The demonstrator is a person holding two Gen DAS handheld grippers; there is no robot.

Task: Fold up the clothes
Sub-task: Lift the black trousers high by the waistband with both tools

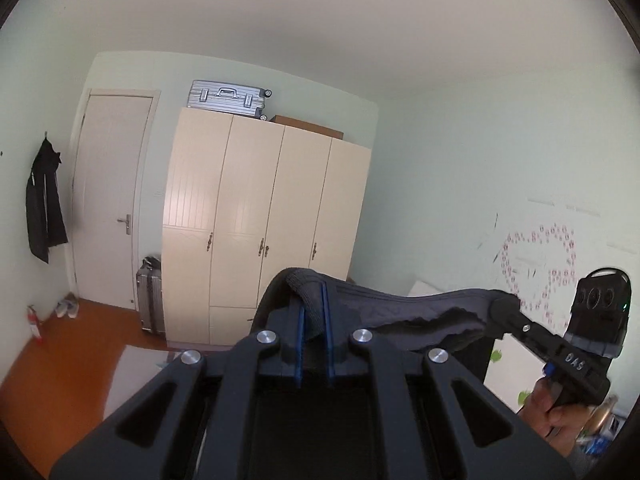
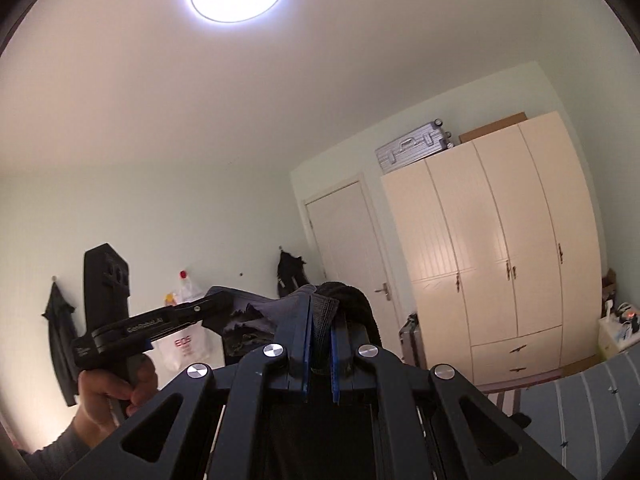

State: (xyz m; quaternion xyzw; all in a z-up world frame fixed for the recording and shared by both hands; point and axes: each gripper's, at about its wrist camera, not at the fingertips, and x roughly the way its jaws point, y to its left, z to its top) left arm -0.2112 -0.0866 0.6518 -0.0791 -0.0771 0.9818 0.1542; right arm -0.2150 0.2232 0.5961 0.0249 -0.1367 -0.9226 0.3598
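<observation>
Before a cream wardrobe (image 1: 264,216), left claw (image 1: 314,312) and right claw (image 2: 320,320) clamped on dark garment (image 1: 384,304), "DAS" lettering on right tool.

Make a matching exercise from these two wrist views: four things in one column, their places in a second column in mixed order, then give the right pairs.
Things:
1. silver suitcase
2. black jacket
3. dark garment
4. fire extinguisher

Places:
A. hanging from a hook on the wall left of the door
B. stretched between the left hand-held gripper and the right hand-held gripper
C. lying on top of the cream wardrobe
D. standing on the orange floor by the left wall

Pairs: 1-C, 2-A, 3-B, 4-D
</observation>
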